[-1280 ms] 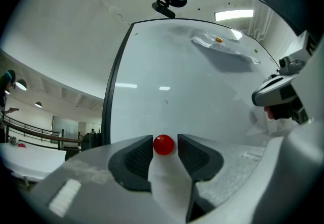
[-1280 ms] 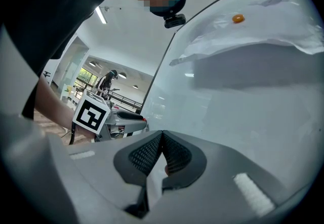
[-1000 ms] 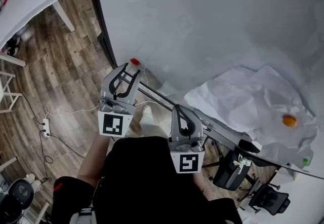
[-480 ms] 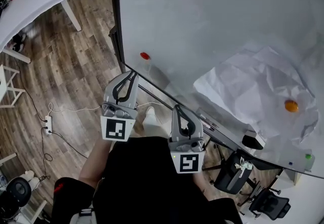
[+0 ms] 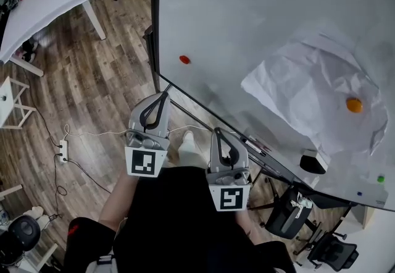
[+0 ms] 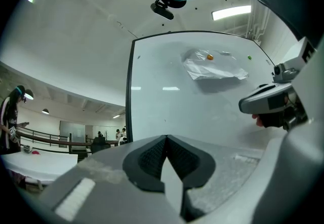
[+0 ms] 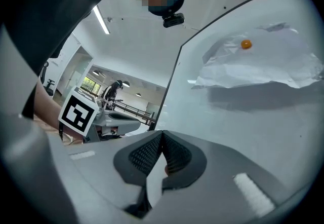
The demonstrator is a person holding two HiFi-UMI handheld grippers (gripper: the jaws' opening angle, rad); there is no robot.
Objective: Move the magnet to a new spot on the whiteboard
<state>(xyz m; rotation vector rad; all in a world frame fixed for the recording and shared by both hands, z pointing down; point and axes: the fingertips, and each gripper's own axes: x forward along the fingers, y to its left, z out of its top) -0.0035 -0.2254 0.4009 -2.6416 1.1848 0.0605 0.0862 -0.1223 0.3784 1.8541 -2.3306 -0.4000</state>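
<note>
The left gripper (image 5: 163, 95) is holding its jaws pressed together after just closing them, with nothing between them, and is pointing roughly level at the lower left corner of the whiteboard (image 5: 247, 18). Beside it, the right gripper (image 5: 216, 132) is also keeping its jaws together and gripping nothing, with its tips lying just short of the board's bottom edge. The red magnet (image 5: 184, 59) is sticking flat to the whiteboard near its left edge. It is a small round spot with no long axis that can be made out. It is sitting ahead of the left gripper's tips, a little to their right, near but clearly apart from them. Farther right, an orange magnet (image 5: 353, 104) is pinning a crumpled sheet of paper (image 5: 308, 92) to the board.
</note>
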